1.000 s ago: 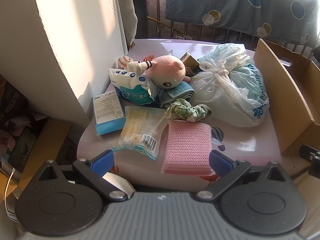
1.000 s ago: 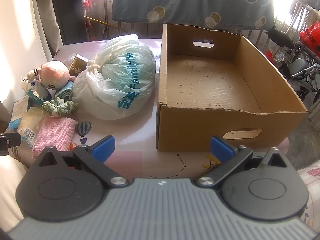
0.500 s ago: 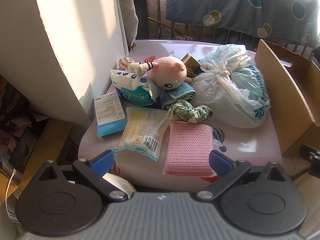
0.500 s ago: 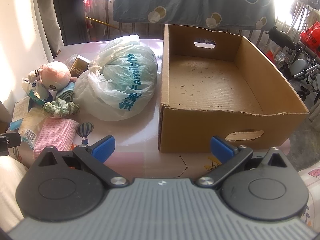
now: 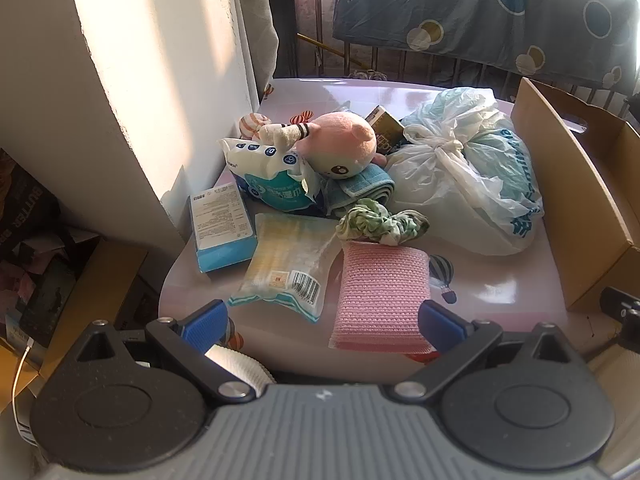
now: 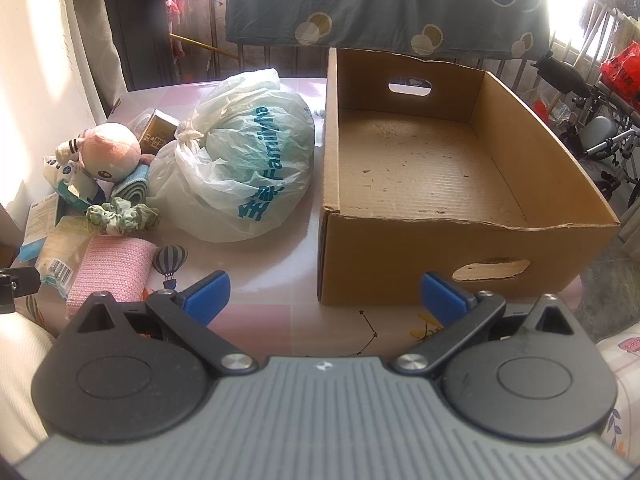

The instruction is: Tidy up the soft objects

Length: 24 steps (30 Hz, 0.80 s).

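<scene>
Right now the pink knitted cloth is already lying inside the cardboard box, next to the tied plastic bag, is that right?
Not quite. The right wrist view shows the cardboard box holding nothing. The pink knitted cloth lies on the table, left of the box, near the tied plastic bag.

Lighting: strong daylight from far right, blown out at upper corners in both views. Sunlit patch on left wall (image 5: 132,92); glare on glossy table (image 5: 500,292). Fisheye bending at edges; centre sharp, near margins soft.
</scene>
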Motion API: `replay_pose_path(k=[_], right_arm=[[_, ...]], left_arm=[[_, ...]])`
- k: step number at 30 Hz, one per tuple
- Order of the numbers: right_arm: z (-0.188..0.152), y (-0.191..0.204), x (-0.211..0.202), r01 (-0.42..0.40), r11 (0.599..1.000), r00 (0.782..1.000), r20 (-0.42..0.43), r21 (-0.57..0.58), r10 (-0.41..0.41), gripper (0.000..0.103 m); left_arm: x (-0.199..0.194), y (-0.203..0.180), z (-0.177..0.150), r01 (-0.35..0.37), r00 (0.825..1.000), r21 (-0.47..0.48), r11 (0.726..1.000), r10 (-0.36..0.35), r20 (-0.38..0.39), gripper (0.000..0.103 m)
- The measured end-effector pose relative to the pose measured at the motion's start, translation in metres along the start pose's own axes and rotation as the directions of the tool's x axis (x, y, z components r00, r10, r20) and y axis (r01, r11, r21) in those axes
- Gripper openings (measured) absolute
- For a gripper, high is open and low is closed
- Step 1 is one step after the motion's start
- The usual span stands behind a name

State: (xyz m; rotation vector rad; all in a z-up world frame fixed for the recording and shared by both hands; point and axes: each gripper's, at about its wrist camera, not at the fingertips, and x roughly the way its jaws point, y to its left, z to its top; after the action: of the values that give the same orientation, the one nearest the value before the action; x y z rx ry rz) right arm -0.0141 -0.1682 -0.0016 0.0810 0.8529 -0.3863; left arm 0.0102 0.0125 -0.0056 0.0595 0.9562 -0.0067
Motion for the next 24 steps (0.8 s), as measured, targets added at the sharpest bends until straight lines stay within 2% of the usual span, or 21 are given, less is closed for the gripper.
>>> replay_pose_path(k=[11,14,16,20,24], right_arm=[[-0.002,0.001,0.003,-0.013,1.0,1.0,0.002,0.004,0.013,0.102],[-0.003,0.002,0.003,-0.04,0.999,0.999,0.011,0.01,0.04,0.102],[-0.003,0.004,0.002,-0.091,0.996,0.995,0.03,0.002,0.091,0.102],[0.007,0.024,-0.003,-0.214,0.973,0.97,0.102,-0.081,0.222,0.102],[0.017,0.045,-0.007,-0.349,0.925,0.913,0.169,-0.149,0.372,0.102]], left_arm=[[0.002,0.004,-0.003,-0.01,1.0,0.001,1.0,0.01,-0.002,0.102],[0.003,0.011,-0.005,-0.009,1.0,0.002,1.0,0.009,-0.006,0.102],[0.004,0.018,-0.005,-0.003,1.0,0.0,1.0,0.003,-0.013,0.102],[0.001,0.041,-0.003,0.002,1.0,-0.031,1.0,-0.002,-0.001,0.102],[-0.002,0.067,0.0,-0.042,0.999,-0.049,0.998,0.043,0.031,0.102]])
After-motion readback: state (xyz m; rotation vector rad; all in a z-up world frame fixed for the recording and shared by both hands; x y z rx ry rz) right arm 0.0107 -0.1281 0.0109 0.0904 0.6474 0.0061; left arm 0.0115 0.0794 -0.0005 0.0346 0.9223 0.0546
